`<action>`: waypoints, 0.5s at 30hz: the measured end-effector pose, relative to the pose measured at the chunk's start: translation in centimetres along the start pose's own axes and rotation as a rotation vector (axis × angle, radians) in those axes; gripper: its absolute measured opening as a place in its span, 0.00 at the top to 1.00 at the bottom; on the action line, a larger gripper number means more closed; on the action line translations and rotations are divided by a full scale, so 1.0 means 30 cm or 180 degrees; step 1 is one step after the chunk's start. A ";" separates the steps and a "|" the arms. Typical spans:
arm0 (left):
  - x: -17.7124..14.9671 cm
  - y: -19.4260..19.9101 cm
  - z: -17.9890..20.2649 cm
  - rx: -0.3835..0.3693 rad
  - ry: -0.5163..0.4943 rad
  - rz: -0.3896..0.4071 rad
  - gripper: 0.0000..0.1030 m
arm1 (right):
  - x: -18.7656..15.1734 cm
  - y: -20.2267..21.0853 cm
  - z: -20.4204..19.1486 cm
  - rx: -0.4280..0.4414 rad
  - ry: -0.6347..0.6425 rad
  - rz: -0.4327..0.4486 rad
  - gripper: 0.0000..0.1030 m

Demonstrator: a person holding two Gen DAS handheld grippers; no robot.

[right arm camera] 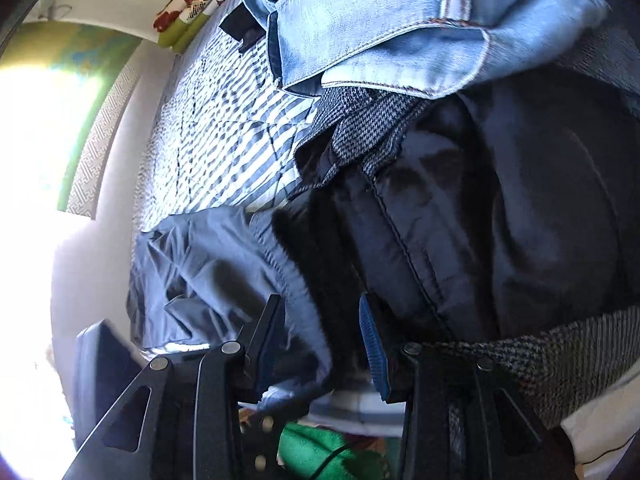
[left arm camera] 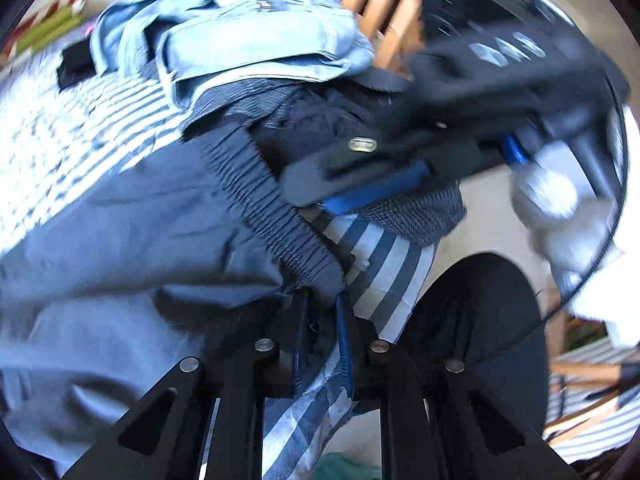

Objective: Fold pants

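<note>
Grey-blue pants (left arm camera: pixel 120 220) with a gathered elastic waistband (left arm camera: pixel 272 208) lie on a striped bedcover (left arm camera: pixel 60 120). My left gripper (left arm camera: pixel 322 316) is shut on a corner of that waistband. The right gripper (left arm camera: pixel 320 192) reaches in from the upper right of the left wrist view, over the waistband's far part, held by a hand in white (left arm camera: pixel 560 192). In the right wrist view the right gripper (right arm camera: pixel 320 328) stands open, with the edge of the pants (right arm camera: pixel 192 264) lying loosely between its fingers (right arm camera: pixel 372 340).
Light-blue jeans (left arm camera: pixel 248 32) are heaped over a tweed garment (right arm camera: pixel 368 120) and a dark navy one (right arm camera: pixel 520 220) just beyond the pants. A wooden slatted frame (left arm camera: pixel 384 0) stands behind. A person's dark-clad leg (left arm camera: pixel 480 320) is at the bed's edge. Green cloth (right arm camera: pixel 312 448) lies below.
</note>
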State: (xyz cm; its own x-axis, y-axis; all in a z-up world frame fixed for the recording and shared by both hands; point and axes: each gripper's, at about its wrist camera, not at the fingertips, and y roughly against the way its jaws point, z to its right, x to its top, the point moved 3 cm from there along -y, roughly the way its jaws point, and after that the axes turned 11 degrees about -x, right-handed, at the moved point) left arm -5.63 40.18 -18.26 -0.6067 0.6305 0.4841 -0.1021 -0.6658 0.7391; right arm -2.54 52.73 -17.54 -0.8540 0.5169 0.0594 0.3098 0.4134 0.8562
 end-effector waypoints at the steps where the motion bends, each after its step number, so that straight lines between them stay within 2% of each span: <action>1: -0.001 0.004 -0.004 -0.0032 0.0027 0.0031 0.87 | -0.010 0.009 -0.001 0.0008 -0.0050 0.0024 0.65; 5: 0.008 0.005 -0.007 -0.0138 0.0156 0.0151 0.89 | -0.043 0.004 -0.032 -0.0044 -0.0143 0.0069 0.64; 7: 0.020 0.007 0.005 -0.0214 0.0186 0.0223 0.90 | -0.049 0.009 -0.034 -0.0150 -0.0190 0.0072 0.64; 9: 0.027 0.011 0.010 -0.0302 0.0195 0.0265 0.90 | -0.055 0.039 -0.045 -0.0263 -0.0134 0.0199 0.63; 11: 0.016 -0.005 0.002 -0.0215 0.0157 0.0222 0.90 | -0.059 0.052 -0.048 -0.0331 -0.0102 0.0219 0.55; 13: 0.004 -0.014 -0.001 -0.0232 0.0183 0.0224 0.89 | -0.052 0.045 -0.036 -0.0386 -0.0129 0.0207 0.53; 15: -0.005 -0.002 -0.005 -0.0249 0.0210 0.0199 0.83 | -0.037 0.024 -0.033 -0.0461 -0.0125 0.0191 0.53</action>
State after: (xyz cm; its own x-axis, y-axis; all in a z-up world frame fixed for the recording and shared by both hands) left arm -5.66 40.07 -18.46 -0.6642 0.5608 0.4942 -0.1221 -0.7337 0.6684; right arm -1.79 51.71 -16.49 -0.8178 0.5676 0.0950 0.2939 0.2700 0.9169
